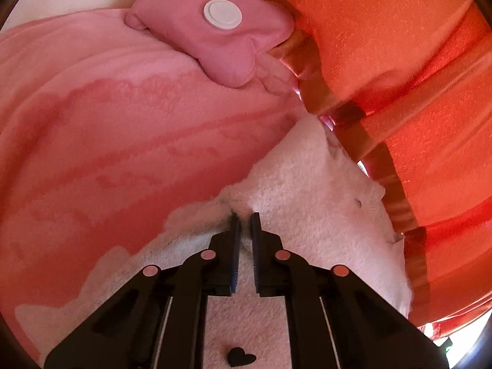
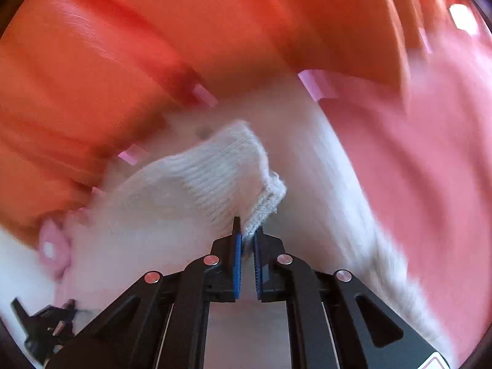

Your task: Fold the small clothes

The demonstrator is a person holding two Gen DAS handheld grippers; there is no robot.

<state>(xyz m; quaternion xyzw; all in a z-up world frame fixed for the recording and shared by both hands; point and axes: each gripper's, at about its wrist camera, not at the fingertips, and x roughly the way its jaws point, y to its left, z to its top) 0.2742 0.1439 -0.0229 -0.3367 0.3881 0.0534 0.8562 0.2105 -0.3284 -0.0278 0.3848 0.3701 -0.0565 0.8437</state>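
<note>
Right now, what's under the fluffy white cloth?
The white cloth lies on a pink blanket that shows around its edge. The left gripper pinches the cloth. Whatever is directly beneath its middle is covered.

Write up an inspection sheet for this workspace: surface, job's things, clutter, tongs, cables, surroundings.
Surface: pink striped blanket.
Job's things: white fleecy garment; its ribbed cuff is lifted.
Clutter: pink pouch with a white disc.
Tongs: left tongs pinch the garment's fleece; right tongs are shut on the ribbed cuff.
Cables: nothing seen.
Surroundings: orange striped fabric beside the garment; right view blurred.
</note>
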